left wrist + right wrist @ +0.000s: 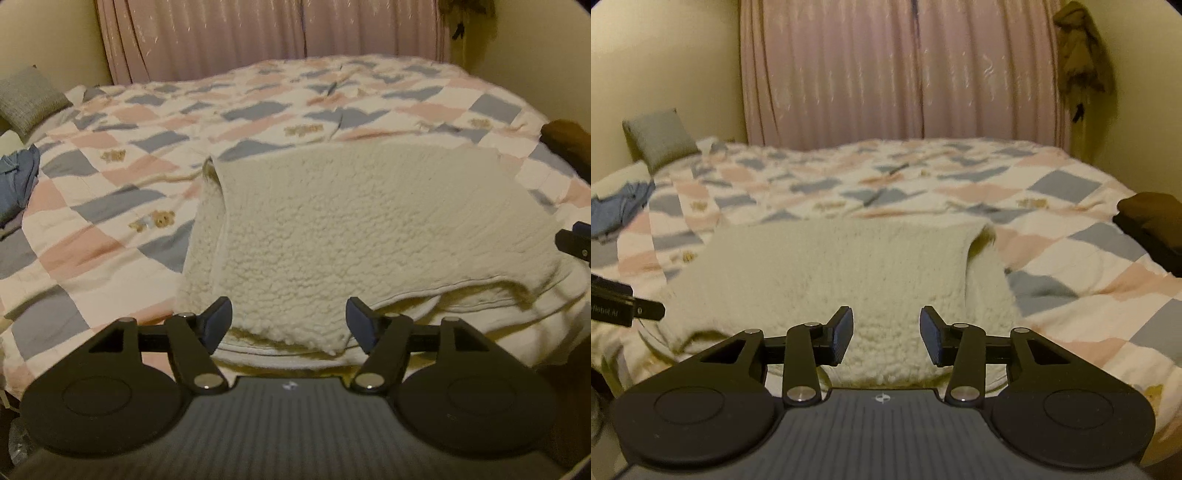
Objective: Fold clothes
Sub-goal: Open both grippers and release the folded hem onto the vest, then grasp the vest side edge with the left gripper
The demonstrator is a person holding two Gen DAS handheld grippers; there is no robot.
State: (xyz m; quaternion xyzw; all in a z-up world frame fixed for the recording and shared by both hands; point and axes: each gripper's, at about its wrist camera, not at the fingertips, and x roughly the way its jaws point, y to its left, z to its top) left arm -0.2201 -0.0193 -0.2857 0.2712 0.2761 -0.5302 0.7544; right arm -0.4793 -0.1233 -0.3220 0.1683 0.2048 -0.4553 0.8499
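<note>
A cream fleece garment (354, 229) lies folded on the bed near its front edge; it also shows in the right wrist view (827, 273). My left gripper (290, 325) is open, its jaws wide apart over the garment's near left corner, holding nothing. My right gripper (886, 336) is open over the garment's near right part, holding nothing. The right gripper's edge shows at the far right of the left wrist view (576, 242); the left gripper's edge shows at the left of the right wrist view (624, 304).
A checked pink, blue and white quilt (122, 199) covers the bed. Blue clothes (16, 184) lie at the left edge, a grey pillow (29, 98) behind them. A dark brown item (1152, 218) sits at the right. Pink curtains (897, 70) hang behind.
</note>
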